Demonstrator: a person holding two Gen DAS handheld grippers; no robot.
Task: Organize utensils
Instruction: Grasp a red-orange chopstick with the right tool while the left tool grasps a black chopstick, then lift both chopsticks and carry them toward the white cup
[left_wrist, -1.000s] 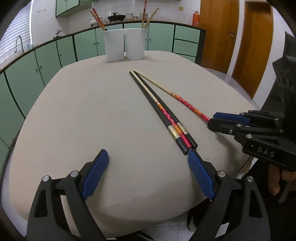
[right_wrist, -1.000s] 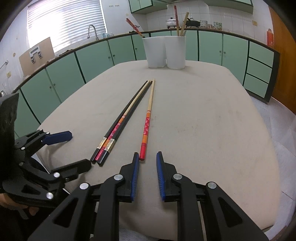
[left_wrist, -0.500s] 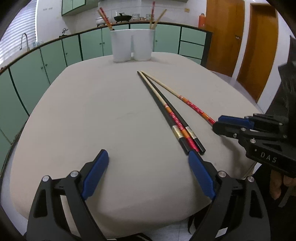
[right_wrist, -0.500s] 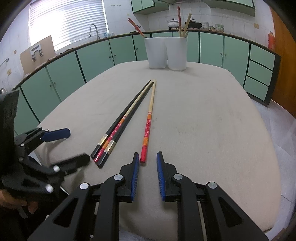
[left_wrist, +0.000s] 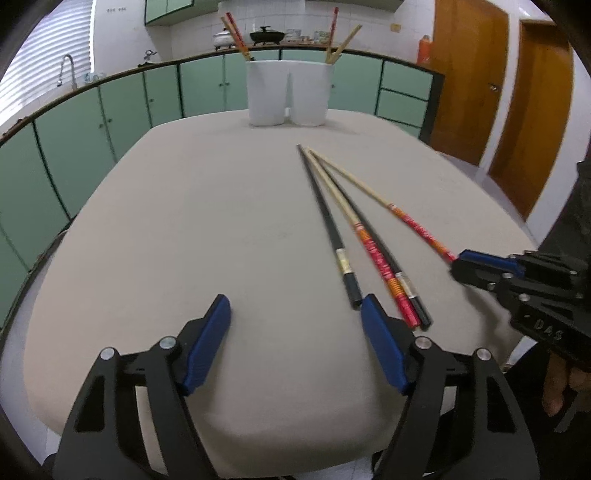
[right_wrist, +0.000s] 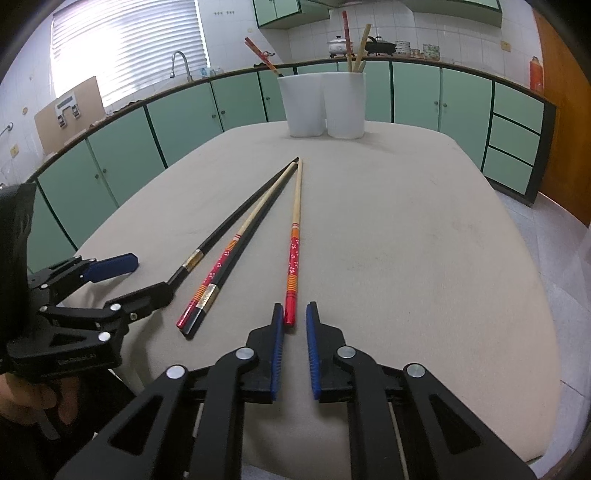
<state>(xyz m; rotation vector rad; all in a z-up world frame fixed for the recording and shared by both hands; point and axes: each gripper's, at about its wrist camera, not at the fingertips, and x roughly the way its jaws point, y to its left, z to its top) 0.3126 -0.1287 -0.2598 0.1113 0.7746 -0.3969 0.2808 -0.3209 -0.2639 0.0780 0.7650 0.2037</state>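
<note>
Now four chopsticks are lying on the beige table (right_wrist: 424, 240), with their thin tips meeting toward the far side and their thick ends fanning toward the near edge. Two black chopsticks (right_wrist: 236, 225) and one red-patterned chopstick (right_wrist: 221, 262) are lying close together on the left. A second red-handled chopstick (right_wrist: 294, 254) is lying a little apart on the right. Its red end is sitting between the blue pads of the right gripper (right_wrist: 294, 321), whose jaws have just been closing and are standing narrow; one pad is at the chopstick's end, but whether they are pressing on it I cannot tell. The left gripper (left_wrist: 295, 317) is standing wide, with jaws that have just been closing a little, and its right pad is just beside the end of a black chopstick, with nothing between the pads.

On the right gripper's body the letters "DAS" are readable in the left wrist view.

At the table's far edge two white holders (right_wrist: 321, 105) are standing side by side, each with chopsticks sticking out. Behind them green cabinets (right_wrist: 184, 114) are running along the wall, with a faucet (right_wrist: 181, 62), window blinds and wooden doors (left_wrist: 469, 74).
</note>
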